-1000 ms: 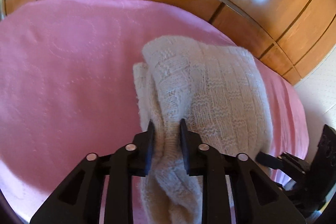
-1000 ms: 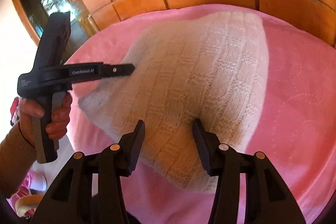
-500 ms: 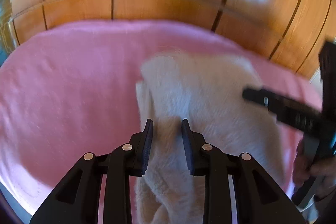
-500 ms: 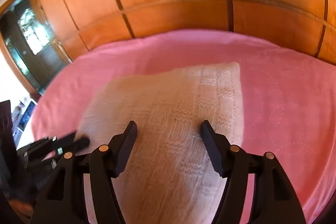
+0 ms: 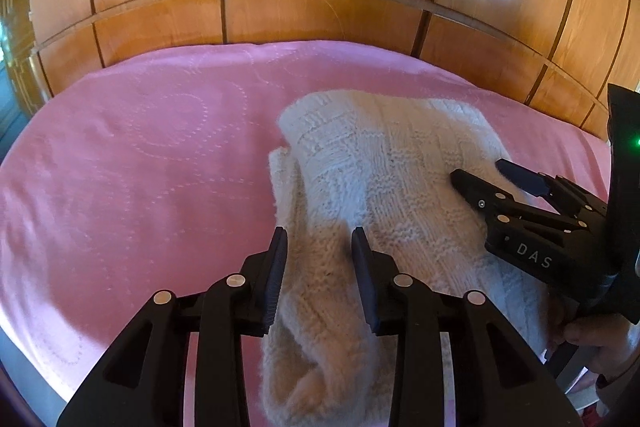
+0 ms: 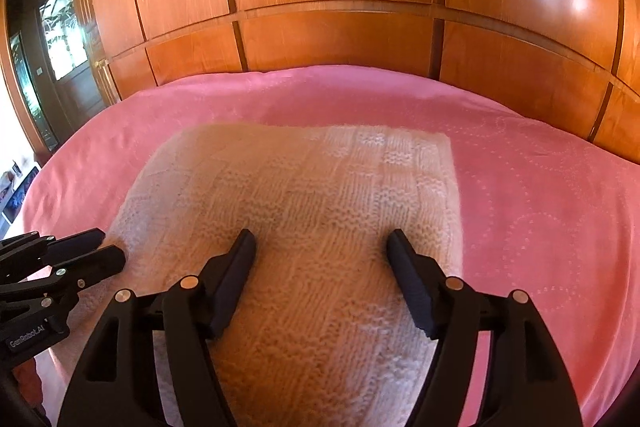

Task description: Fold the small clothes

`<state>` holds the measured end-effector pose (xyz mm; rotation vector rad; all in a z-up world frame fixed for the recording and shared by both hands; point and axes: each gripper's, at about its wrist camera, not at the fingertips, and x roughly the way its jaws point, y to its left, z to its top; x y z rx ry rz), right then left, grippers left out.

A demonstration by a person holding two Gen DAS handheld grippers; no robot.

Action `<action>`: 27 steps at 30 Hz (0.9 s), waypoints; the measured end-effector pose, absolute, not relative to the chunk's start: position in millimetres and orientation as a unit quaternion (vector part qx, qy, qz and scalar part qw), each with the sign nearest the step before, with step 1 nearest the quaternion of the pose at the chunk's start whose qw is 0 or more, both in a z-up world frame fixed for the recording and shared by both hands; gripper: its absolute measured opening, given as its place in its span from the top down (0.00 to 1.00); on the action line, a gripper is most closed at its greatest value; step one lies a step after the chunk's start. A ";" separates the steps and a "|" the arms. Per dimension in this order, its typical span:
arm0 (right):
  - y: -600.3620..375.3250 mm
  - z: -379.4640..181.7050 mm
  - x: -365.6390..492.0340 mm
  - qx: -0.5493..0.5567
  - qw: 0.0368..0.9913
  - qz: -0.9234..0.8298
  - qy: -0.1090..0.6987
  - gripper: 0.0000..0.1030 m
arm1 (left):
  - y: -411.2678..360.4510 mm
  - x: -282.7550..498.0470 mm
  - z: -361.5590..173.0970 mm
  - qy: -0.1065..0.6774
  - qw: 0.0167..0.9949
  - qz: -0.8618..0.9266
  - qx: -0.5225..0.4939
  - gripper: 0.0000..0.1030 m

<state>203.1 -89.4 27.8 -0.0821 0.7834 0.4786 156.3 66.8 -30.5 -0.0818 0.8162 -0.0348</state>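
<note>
A cream knitted garment [image 5: 384, 183] lies folded on the pink bedspread [image 5: 140, 167]; it also fills the middle of the right wrist view [image 6: 312, 195]. My left gripper [image 5: 319, 239] is open, its jaws apart on either side of a bunched fold at the garment's near left edge. My right gripper [image 6: 321, 241] is open wide just above the garment's near part, holding nothing. It shows in the left wrist view [image 5: 480, 173] over the garment's right side. The left gripper shows at the left edge of the right wrist view [image 6: 106, 247].
A glossy wooden panelled wall [image 6: 340, 7] runs close behind the bed. A dark door with patterned glass [image 6: 60, 39] stands at the far left. The pink bedspread [image 6: 540, 207] stretches to the right of the garment.
My left gripper has opened and let go of the garment's fold. Both grippers have drawn back and lifted; the garment now lies flat. My right gripper has opened wider.
</note>
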 end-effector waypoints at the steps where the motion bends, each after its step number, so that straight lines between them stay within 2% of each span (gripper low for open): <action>1: -89.8 29.8 203.1 -0.039 0.896 0.230 0.379 0.27 | 66.8 154.4 -29.7 0.396 0.917 -0.018 -0.040 0.69; 2: -91.2 32.6 202.4 -0.036 0.896 0.229 0.380 0.20 | 66.8 152.4 -28.6 0.394 0.918 -0.016 -0.039 0.69; 4: -97.0 38.1 199.9 -0.026 0.894 0.227 0.384 0.15 | 67.1 149.0 -26.6 0.392 0.919 -0.015 -0.035 0.69; 15: -126.2 56.6 156.9 -0.007 0.894 0.228 0.386 0.15 | 69.3 132.5 -27.6 0.389 0.920 -0.012 -0.043 0.69; 16: -126.8 56.9 153.3 -0.007 0.894 0.228 0.386 0.15 | 69.3 131.8 -27.7 0.389 0.920 -0.012 -0.043 0.68; 17: -128.6 57.2 148.2 -0.007 0.894 0.228 0.387 0.15 | 69.4 130.5 -27.7 0.389 0.920 -0.011 -0.044 0.58; 18: -129.7 57.2 144.4 -0.005 0.893 0.228 0.388 0.15 | 69.6 128.8 -27.6 0.388 0.920 -0.011 -0.046 0.54; 27: -139.4 42.7 114.8 0.001 0.883 0.228 0.411 0.15 | 75.5 120.3 -32.9 0.394 0.917 -0.004 -0.059 0.53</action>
